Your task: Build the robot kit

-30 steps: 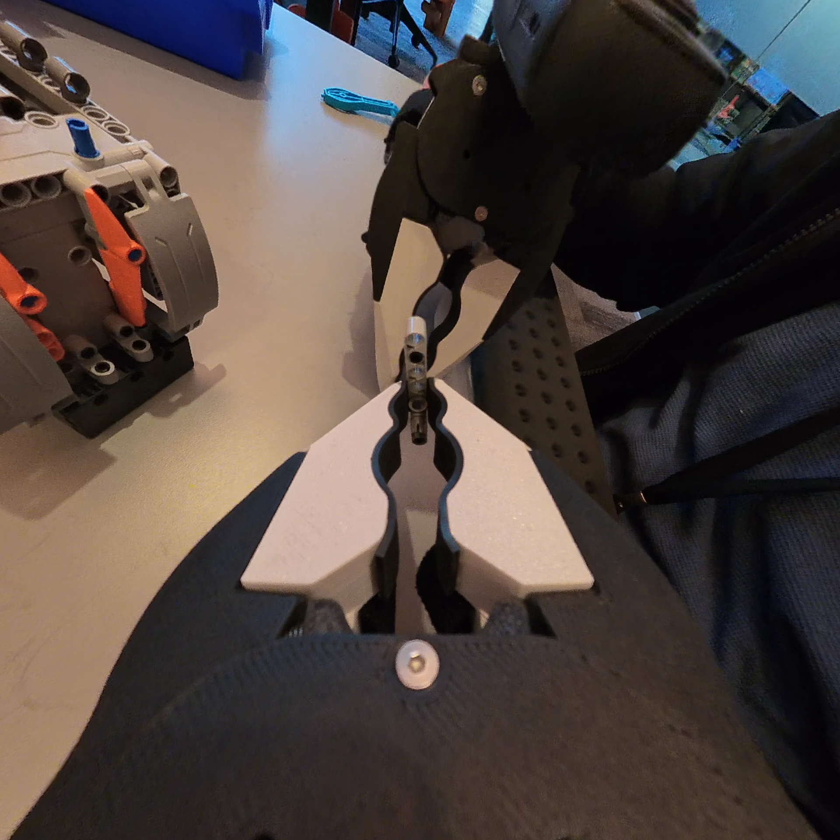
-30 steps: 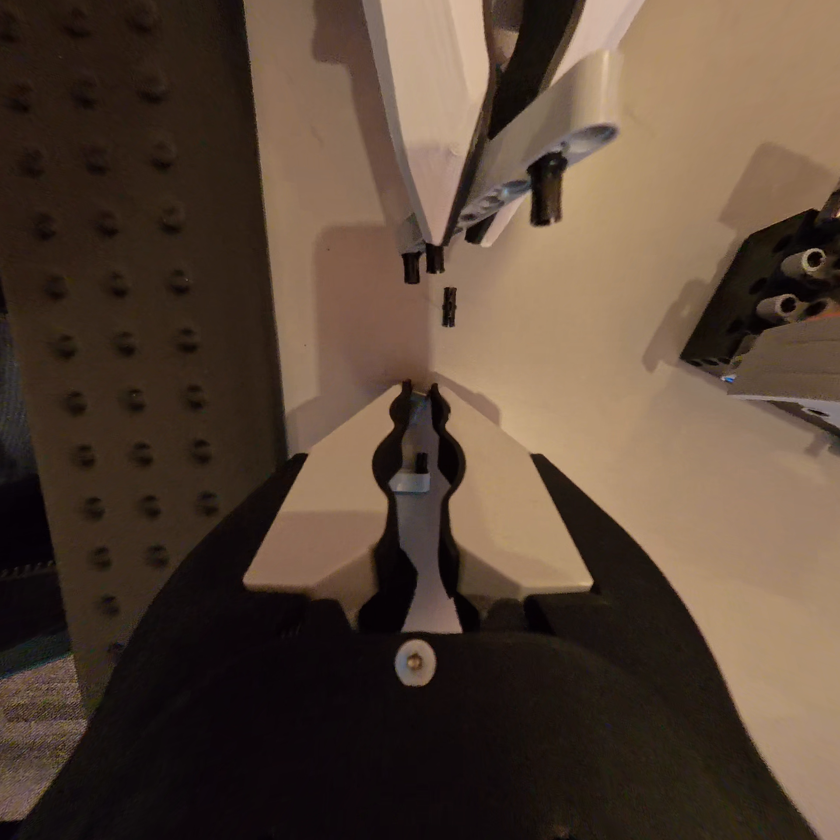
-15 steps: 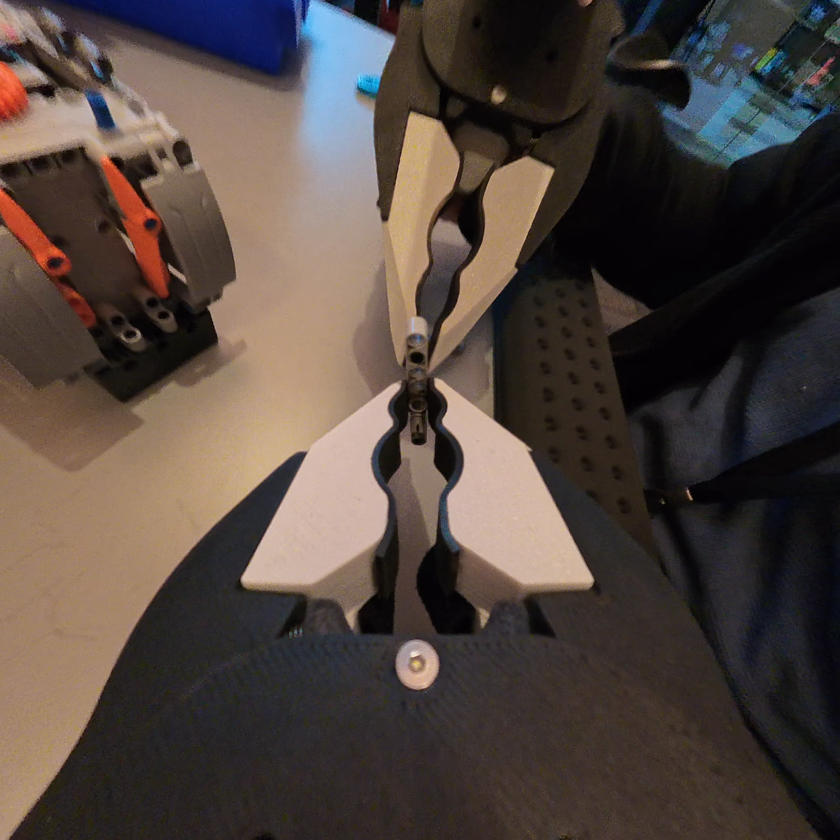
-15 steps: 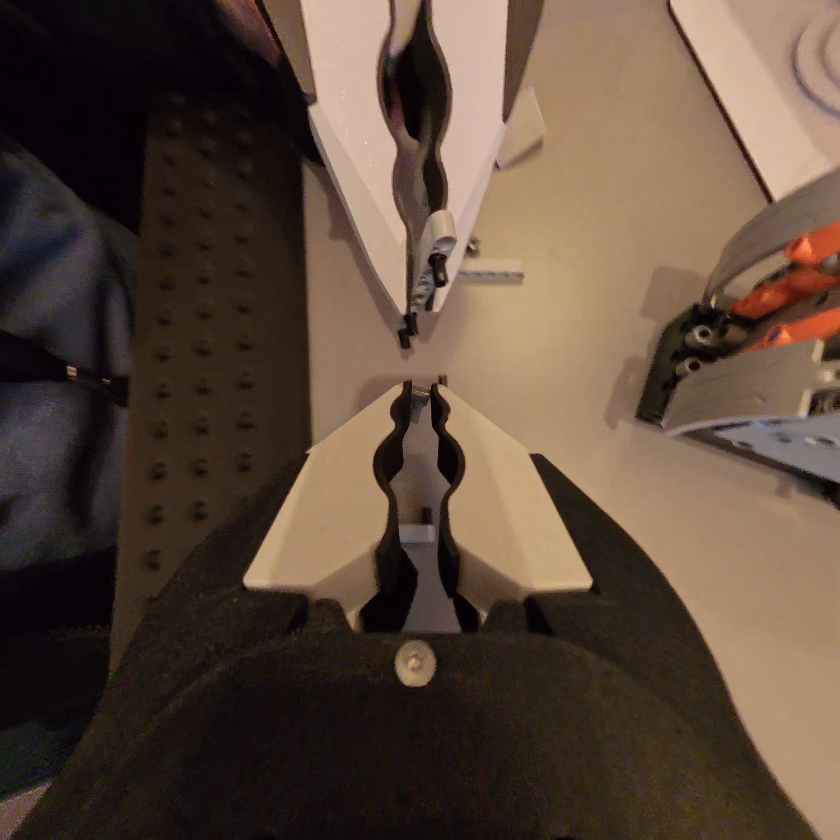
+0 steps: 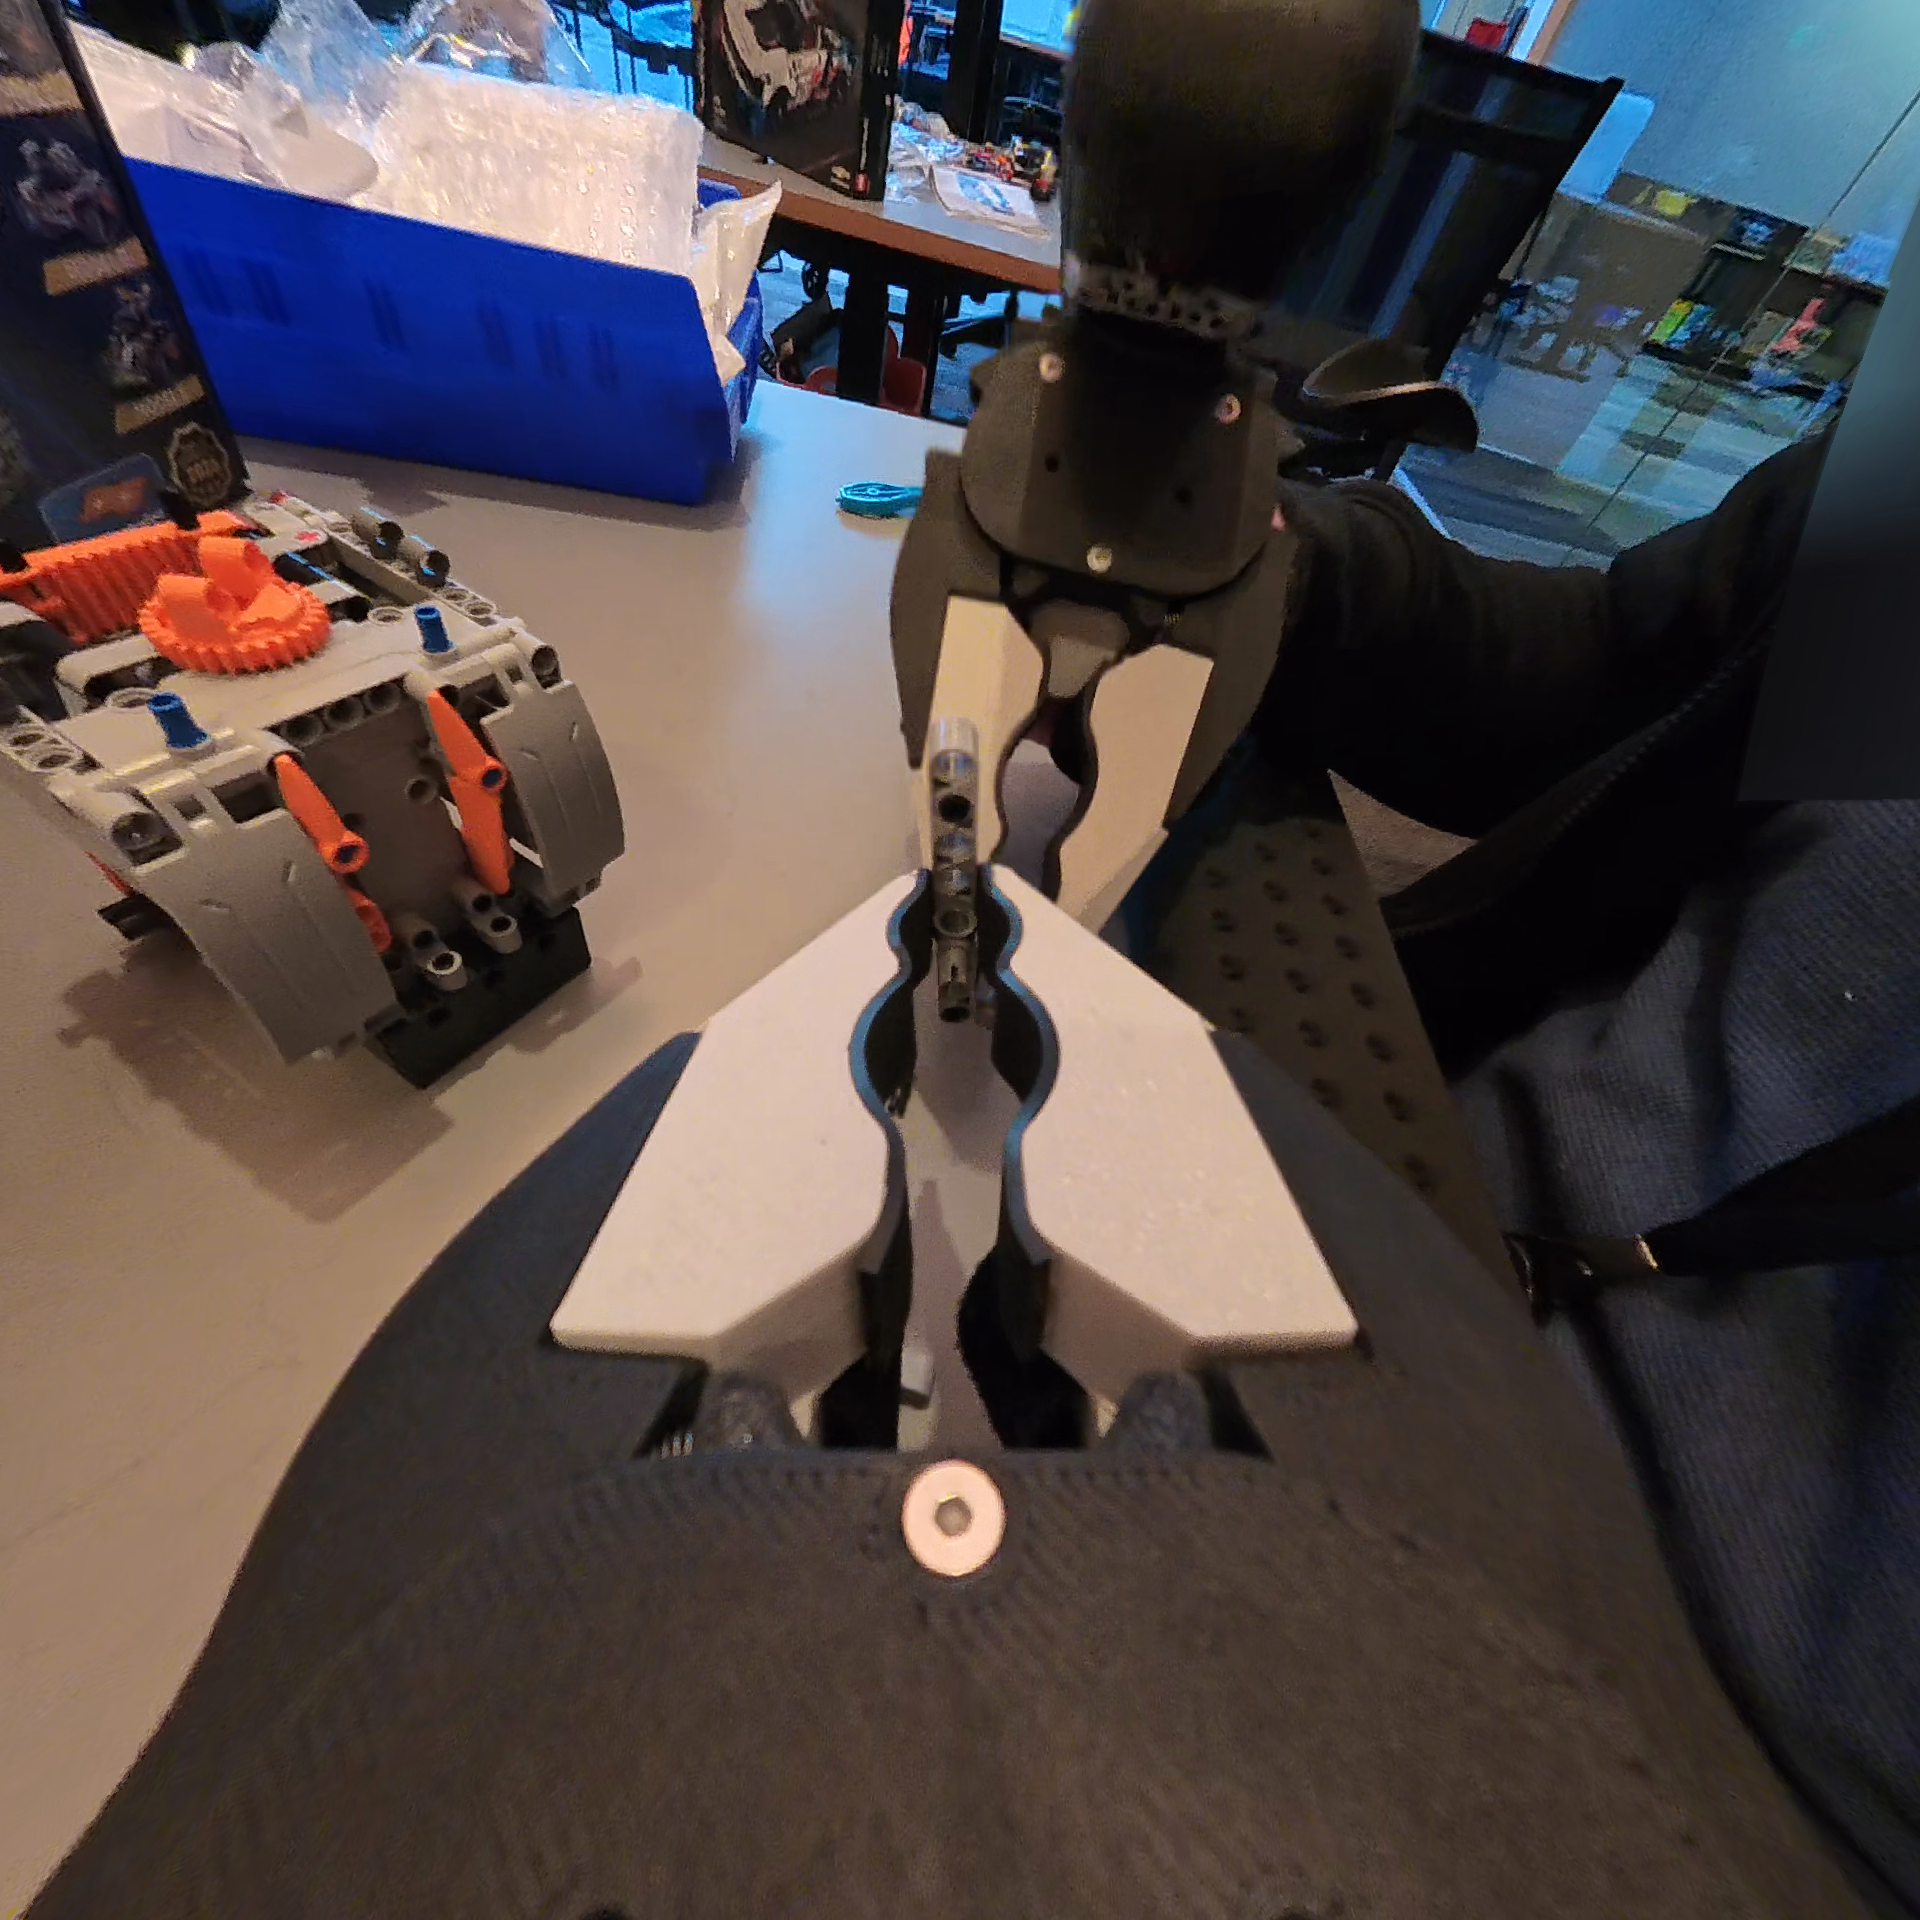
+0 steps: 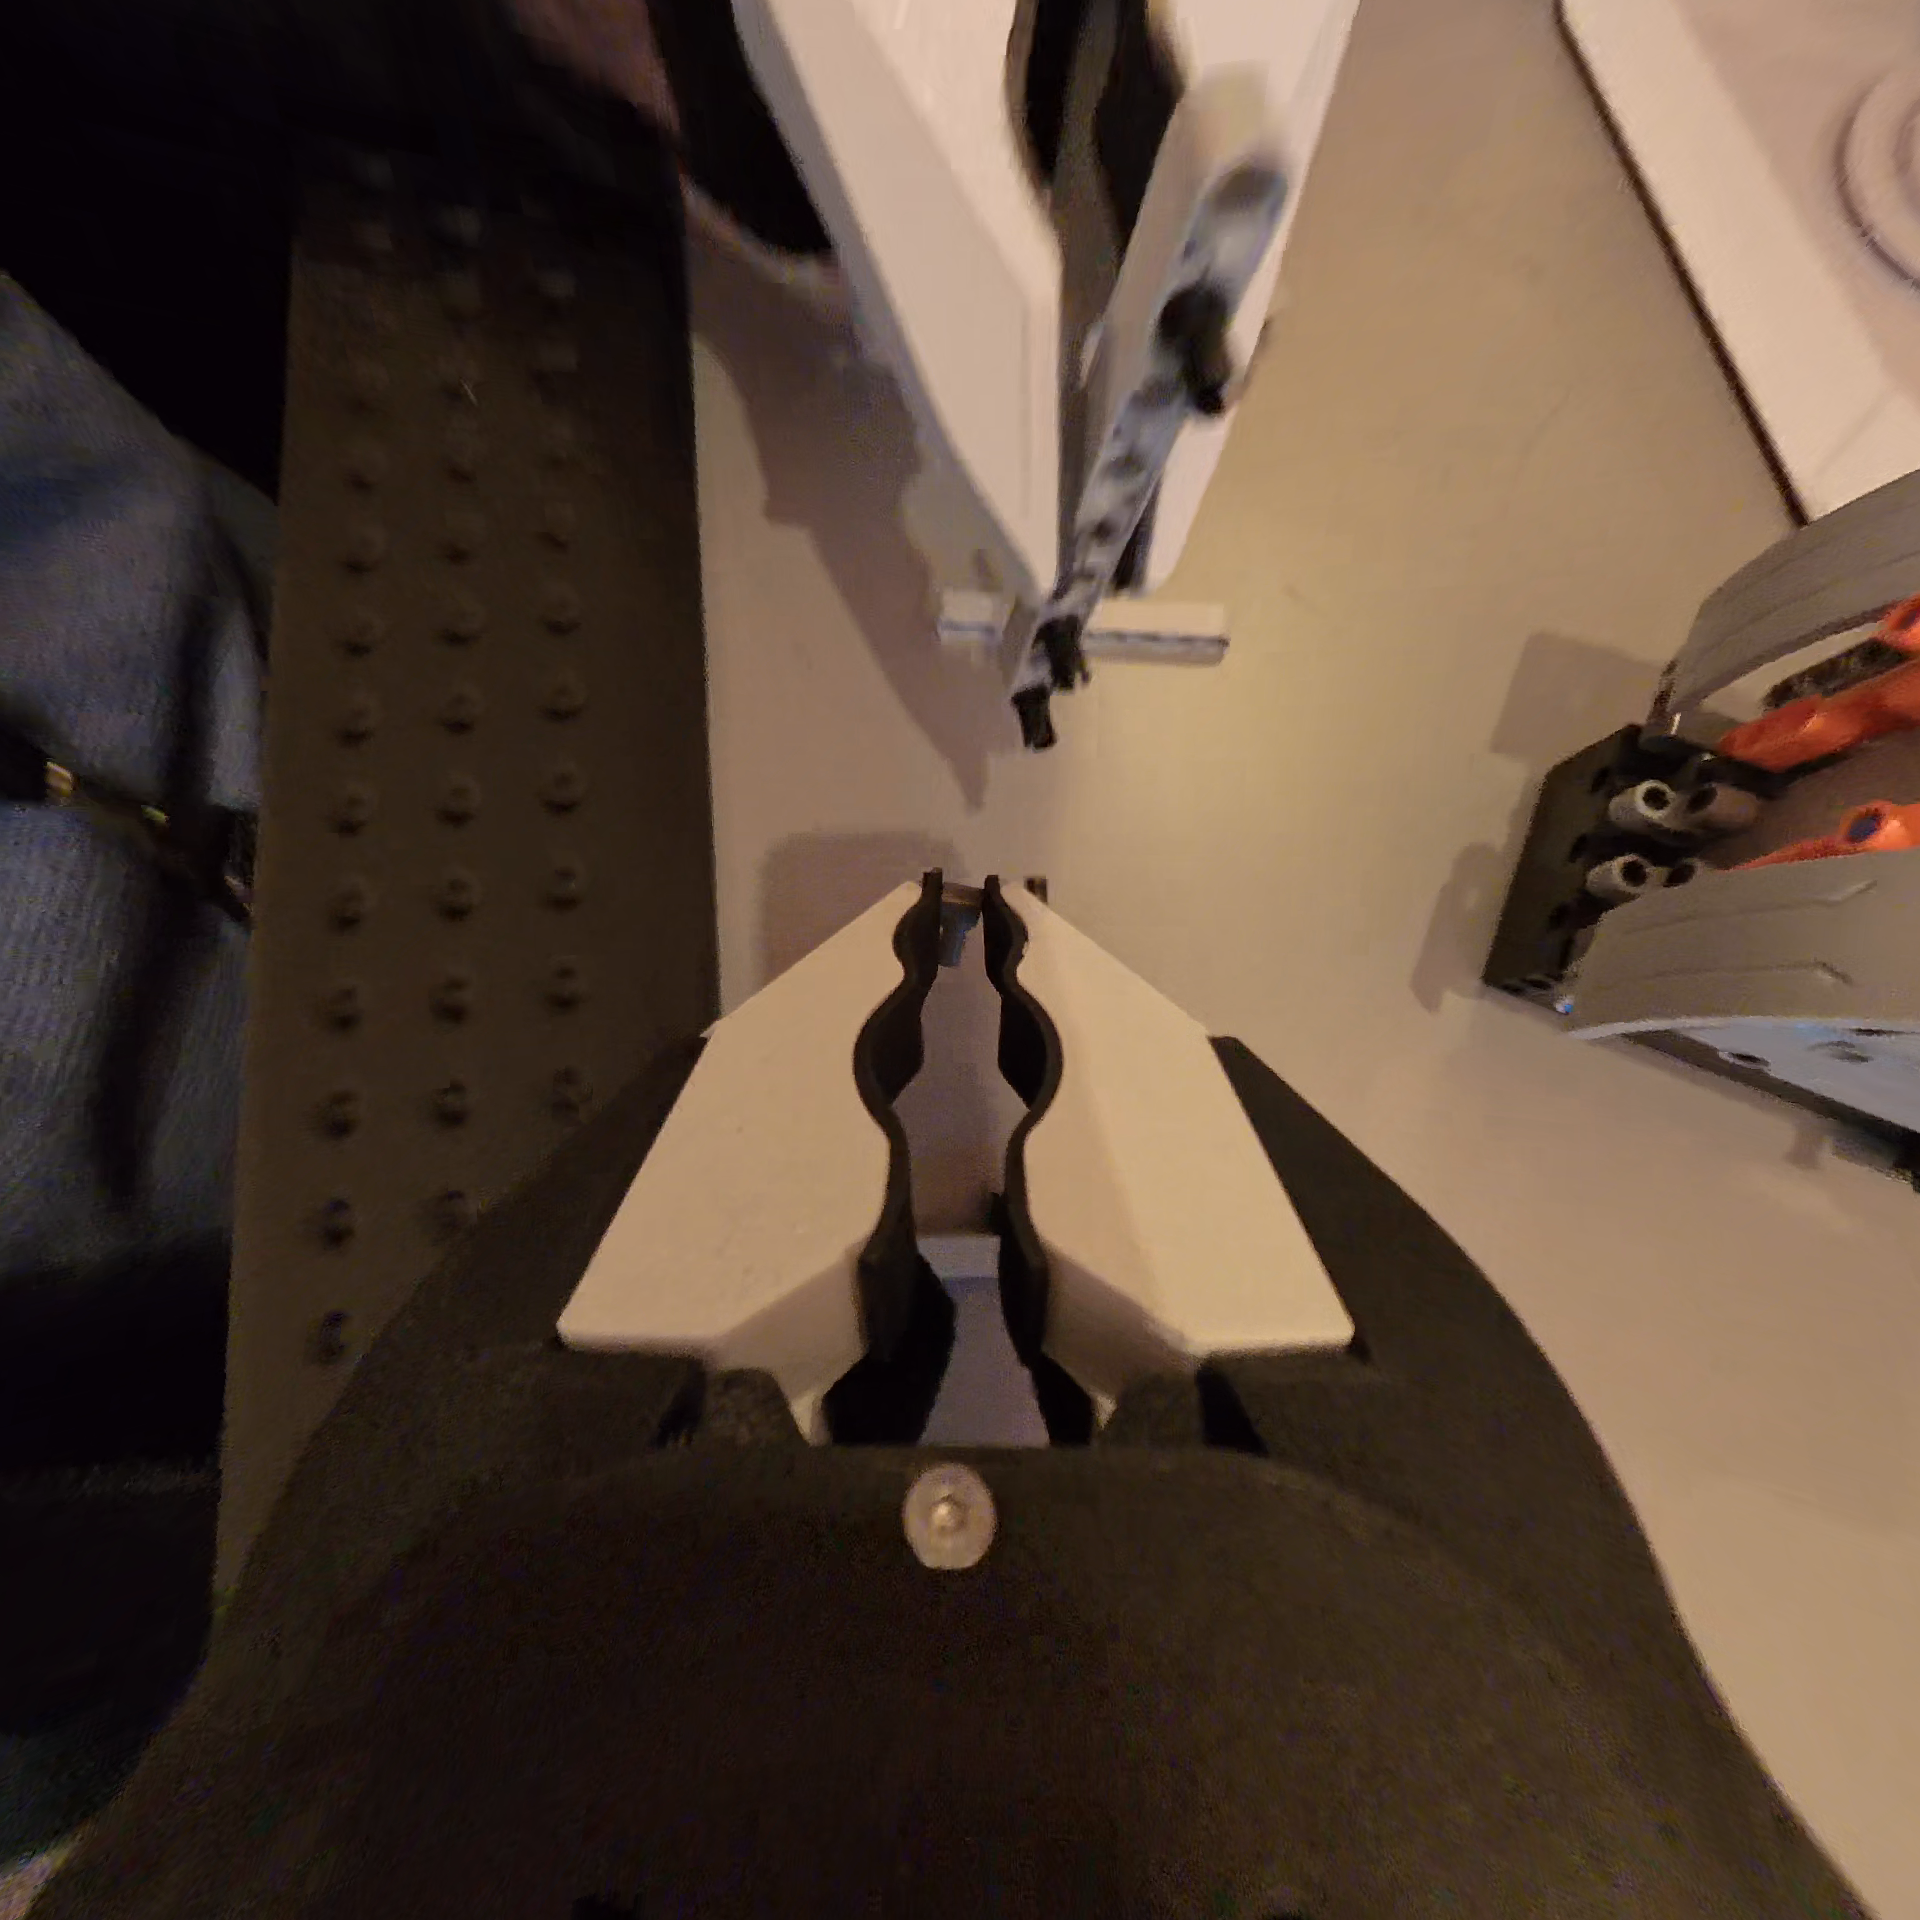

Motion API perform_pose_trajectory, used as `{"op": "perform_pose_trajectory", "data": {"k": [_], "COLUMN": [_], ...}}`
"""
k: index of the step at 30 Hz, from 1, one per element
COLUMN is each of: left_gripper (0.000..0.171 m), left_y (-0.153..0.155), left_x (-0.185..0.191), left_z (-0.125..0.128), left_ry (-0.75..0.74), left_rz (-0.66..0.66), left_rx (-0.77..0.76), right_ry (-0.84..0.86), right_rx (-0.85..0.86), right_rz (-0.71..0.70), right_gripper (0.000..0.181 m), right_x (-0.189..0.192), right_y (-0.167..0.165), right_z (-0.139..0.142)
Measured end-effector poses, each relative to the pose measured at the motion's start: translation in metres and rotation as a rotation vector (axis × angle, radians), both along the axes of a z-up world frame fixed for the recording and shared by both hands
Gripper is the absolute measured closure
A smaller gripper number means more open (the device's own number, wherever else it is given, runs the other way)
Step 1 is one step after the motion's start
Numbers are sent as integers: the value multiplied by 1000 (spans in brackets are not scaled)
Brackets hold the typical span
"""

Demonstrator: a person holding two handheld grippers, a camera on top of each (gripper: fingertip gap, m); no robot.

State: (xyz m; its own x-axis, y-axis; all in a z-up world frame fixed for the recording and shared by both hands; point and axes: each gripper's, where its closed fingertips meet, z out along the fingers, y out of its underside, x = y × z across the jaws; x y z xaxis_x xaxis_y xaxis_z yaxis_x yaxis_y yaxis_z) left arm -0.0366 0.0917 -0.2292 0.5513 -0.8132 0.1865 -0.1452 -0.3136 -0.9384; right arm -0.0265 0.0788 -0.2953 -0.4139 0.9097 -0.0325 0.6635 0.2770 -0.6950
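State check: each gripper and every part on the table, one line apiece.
left gripper: shut on grey holed beam
grey holed beam: held upright, black pins in its holes
right gripper: jaws nearly closed on a small grey piece at the tips
brick vehicle model: partly built, standing on the table
blue bin: open, stuffed with clear plastic bags
teal tool: lying flat on the table
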Motion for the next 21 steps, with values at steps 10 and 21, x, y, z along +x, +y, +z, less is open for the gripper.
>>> {"op": "perform_pose_trajectory", "data": {"k": [10,21], "left_gripper": [166,166], "left_y": [-1,-6], "left_x": [-8,-14], "left_z": [22,44], "left_ry": [-83,-195], "left_rz": [14,0], "left_rx": [82,135], "right_ry": [-159,88], "right_rx": [190,96], "right_rz": [22,-115], "right_gripper": [175,148], "right_x": [5,-17], "right_y": [2,13], "right_z": [-36,23]}}
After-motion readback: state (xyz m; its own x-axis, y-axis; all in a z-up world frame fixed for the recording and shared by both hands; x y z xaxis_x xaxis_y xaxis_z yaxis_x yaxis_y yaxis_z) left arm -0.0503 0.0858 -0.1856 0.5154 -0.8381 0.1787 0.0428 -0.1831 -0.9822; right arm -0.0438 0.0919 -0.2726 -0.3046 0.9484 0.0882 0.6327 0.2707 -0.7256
